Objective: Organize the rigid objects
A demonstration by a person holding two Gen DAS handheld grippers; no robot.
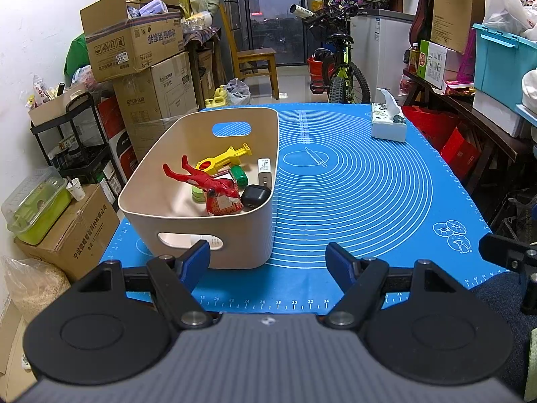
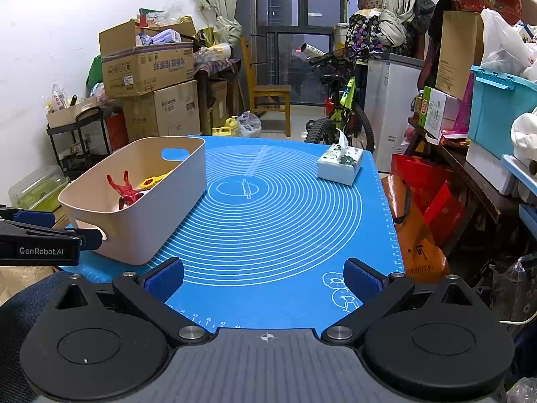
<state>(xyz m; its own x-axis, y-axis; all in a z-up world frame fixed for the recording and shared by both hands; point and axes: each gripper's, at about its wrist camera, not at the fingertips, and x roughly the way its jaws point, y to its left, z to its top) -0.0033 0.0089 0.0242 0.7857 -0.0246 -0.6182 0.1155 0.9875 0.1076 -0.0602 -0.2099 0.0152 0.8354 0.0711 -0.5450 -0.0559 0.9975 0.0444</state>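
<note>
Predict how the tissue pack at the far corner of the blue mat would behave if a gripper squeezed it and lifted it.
The tissue pack would probably dent, since its soft printed wrapper looks rounded at the edges. It is likely light for its size, being paper. The loose tissue sticking out of its top would probably flop or pull free if gripped.

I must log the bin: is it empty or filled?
Partly filled: the beige bin holds a red figure, yellow toy and small items.
</note>
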